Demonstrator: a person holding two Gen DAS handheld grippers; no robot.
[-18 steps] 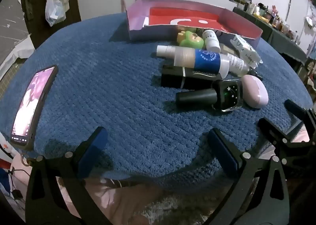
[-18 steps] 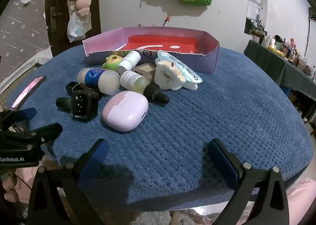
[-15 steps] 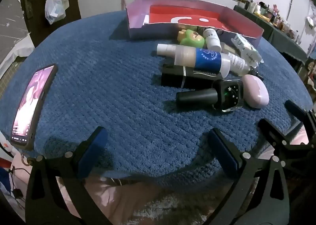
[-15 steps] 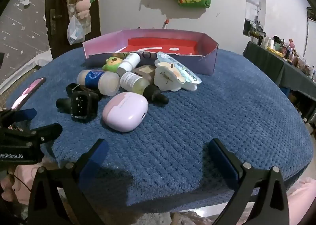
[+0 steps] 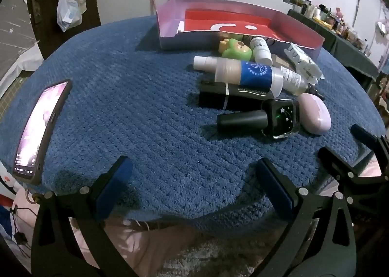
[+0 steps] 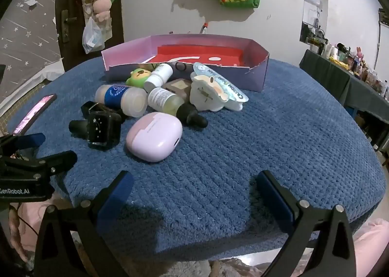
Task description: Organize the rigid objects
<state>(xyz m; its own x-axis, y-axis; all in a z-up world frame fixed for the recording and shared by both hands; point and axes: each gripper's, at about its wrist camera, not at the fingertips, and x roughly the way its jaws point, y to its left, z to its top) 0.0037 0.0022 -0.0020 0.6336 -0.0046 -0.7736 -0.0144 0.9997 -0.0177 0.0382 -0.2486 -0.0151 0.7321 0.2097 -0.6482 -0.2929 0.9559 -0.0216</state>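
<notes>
The pile of small items lies mid-counter, just before the box at the far edge. No item appears to be boxed yet. Left claw and right claw hover spread and empty at the near edge. Next: reach the pink case, nearest the right claw.

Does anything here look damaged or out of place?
Yes. The purple box has a torn, ragged front wall near its right corner. All items, like the pink case, lie heaped outside it on the blue mat.
</notes>
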